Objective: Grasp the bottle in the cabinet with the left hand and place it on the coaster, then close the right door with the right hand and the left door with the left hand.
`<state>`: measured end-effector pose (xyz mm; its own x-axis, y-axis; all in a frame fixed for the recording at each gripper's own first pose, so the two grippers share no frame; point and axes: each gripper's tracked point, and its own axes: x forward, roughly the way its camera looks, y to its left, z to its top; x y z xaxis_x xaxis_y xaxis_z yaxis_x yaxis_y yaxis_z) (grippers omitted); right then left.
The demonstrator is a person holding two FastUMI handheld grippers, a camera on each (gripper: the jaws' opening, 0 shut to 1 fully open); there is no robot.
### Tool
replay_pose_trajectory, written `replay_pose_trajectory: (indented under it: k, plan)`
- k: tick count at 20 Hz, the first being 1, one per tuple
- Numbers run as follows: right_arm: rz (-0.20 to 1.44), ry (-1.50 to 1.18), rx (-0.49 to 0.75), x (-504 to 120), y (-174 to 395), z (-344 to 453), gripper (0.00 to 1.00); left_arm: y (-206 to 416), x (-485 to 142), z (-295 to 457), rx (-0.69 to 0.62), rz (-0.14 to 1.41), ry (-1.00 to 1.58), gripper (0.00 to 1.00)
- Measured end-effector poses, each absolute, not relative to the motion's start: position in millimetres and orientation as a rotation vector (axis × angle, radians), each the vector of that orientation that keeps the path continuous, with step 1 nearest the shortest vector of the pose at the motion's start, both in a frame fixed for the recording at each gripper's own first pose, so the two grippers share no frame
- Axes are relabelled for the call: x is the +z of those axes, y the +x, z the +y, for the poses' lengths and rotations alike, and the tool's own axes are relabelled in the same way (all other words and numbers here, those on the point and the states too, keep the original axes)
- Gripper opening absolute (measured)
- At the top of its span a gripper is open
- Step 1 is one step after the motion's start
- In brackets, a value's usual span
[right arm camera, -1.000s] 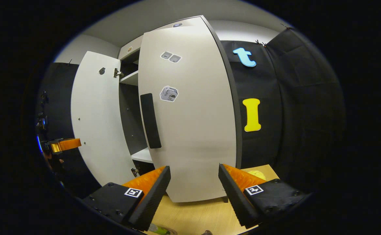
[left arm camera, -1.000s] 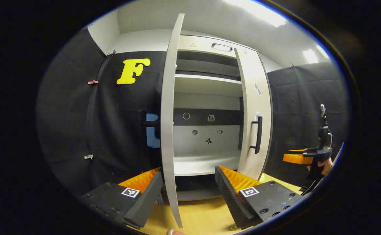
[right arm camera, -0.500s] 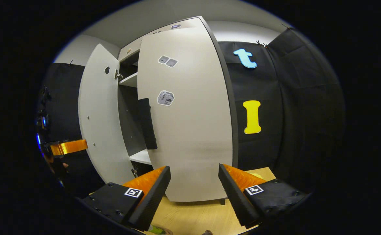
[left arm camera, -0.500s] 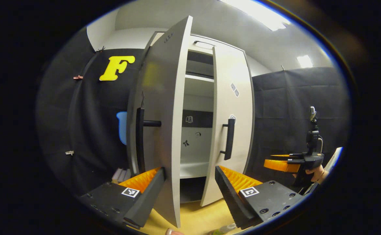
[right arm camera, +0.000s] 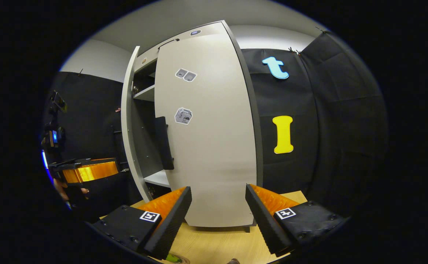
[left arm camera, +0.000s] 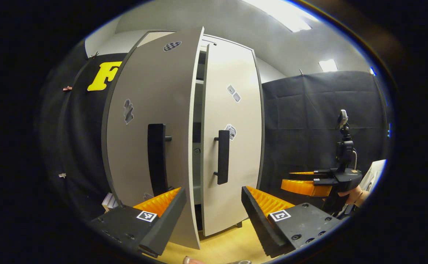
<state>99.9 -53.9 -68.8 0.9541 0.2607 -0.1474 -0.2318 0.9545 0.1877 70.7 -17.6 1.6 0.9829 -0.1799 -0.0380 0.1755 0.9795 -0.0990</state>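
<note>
The bottle (right arm camera: 170, 258) peeks in green at the bottom edge of our right gripper view, on the tabletop (right arm camera: 214, 242). Our left gripper (left arm camera: 213, 209) has its fingers spread, holding nothing, right in front of the left door (left arm camera: 140, 121), which is nearly shut. Our right gripper (right arm camera: 217, 209) is spread too, before the shut right door (right arm camera: 214, 146).
</note>
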Motion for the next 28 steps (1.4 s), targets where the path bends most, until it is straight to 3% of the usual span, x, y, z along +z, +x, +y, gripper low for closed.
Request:
replay_pose_trajectory:
  k: [28]
  plan:
    - [0.129,0.101,0.337,-48,118,-2,0.98,71,-2,-14,-0.132,0.011,-0.128,0.96]
